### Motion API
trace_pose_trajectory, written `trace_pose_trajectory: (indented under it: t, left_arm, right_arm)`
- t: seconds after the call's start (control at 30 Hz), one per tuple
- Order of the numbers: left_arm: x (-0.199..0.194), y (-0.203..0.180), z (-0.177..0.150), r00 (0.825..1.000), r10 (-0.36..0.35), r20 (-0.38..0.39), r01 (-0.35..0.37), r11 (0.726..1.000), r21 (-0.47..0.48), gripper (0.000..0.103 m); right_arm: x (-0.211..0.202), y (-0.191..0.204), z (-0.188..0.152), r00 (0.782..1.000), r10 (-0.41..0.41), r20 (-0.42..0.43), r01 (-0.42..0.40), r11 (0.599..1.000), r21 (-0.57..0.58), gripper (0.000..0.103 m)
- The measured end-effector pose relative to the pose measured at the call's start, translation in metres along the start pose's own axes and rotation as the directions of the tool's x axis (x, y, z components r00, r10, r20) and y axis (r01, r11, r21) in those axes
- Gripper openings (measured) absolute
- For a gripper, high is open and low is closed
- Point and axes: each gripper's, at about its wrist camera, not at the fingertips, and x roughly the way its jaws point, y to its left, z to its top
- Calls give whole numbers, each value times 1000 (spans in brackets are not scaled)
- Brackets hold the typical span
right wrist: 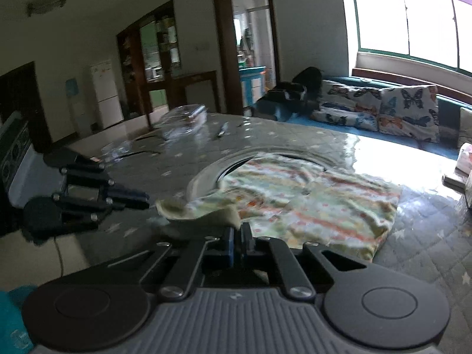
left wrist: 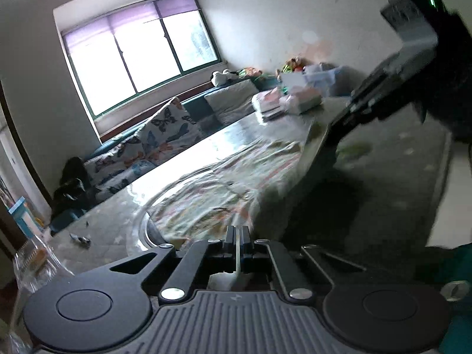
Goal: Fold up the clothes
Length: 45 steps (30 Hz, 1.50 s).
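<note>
Black gripper bodies fill the foreground of both wrist views above a quilted table (right wrist: 183, 165) with a round glass inset (right wrist: 233, 162). At the table's centre lies a patterned garment (right wrist: 309, 206), pale with orange and green print, spread partly over the inset and rumpled along its near edge.

From the left wrist view, the left gripper (left wrist: 237, 233) has its 2 fingers pressed together at the garment's near edge, a thin pale strip of cloth caught between them; it is clenched on the fabric. From the right wrist view, the right gripper (right wrist: 237, 236) likewise has its fingers drawn close at the garment's near corner, where a fold of cloth curls up just in front of the fingertips. Whether fabric is actually pinched there cannot be told.

Each gripper appears in the other's camera: the right one as a dark blurred arm at the upper right of the garment, the left one left of the garment with fingers together.

Beyond the garment, a bench with butterfly-print cushions (right wrist: 407, 109) runs under a bright window (left wrist: 138, 47). On the table's far end, past the garment, sit stacked packages (left wrist: 289, 100). Clear plastic containers (right wrist: 185, 118) rest on the table's opposite side.
</note>
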Motion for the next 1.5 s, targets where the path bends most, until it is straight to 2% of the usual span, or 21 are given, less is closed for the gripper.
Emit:
trace_pose_trajectory:
  t: [0.17, 0.33, 0.4, 0.43, 0.67, 0.83, 0.93, 1.0, 1.23, 1.33, 1.5]
  left_arm:
    - [-17, -6, -6, 999, -25, -27, 25, 999, -28, 2]
    - [-9, -11, -19, 997, -24, -70, 22, 999, -30, 9]
    - [-3, -15, -23, 996, -38, -84, 36, 999, -26, 30]
    - [0, -17, -25, 995, -47, -91, 45, 999, -27, 33]
    - [28, -46, -26, 997, -24, -74, 34, 991, 132, 36]
    - [42, -60, -30, 998, -22, -61, 38, 963, 266, 38]
    - [41, -63, -33, 998, -25, -58, 43, 944, 327, 38]
    - [36, -63, -37, 998, -27, -57, 46, 930, 364, 44]
    - [41, -67, -49, 997, -17, -69, 46, 898, 438, 44]
    - [48, -72, -47, 998, -44, -44, 59, 893, 445, 44]
    - [52, -75, -36, 996, -91, 12, 76, 896, 437, 44]
  right_arm:
    - [-23, 17, -7, 1000, 5, 7, -5, 1000, -6, 1]
    - [-11, 13, -17, 998, -30, -52, 30, 1000, -3, 1]
    - [-8, 12, -21, 997, -31, -65, 31, 1000, -1, 1]
    - [-8, 11, -22, 997, -33, -68, 33, 999, 2, 1]
    - [-3, 5, -27, 994, -62, -95, 63, 998, 7, 9]
    - [-1, -2, -32, 989, -91, -118, 92, 996, 4, 19]
    - [-1, -6, -35, 986, -103, -128, 105, 994, 13, 19]
    - [-2, -7, -37, 986, -107, -130, 111, 994, 19, 20]
    - [1, -9, -40, 985, -104, -137, 108, 994, 22, 27]
    - [0, -8, -38, 985, -109, -131, 112, 994, 16, 33]
    - [-2, -10, -37, 982, -131, -134, 133, 991, 5, 37]
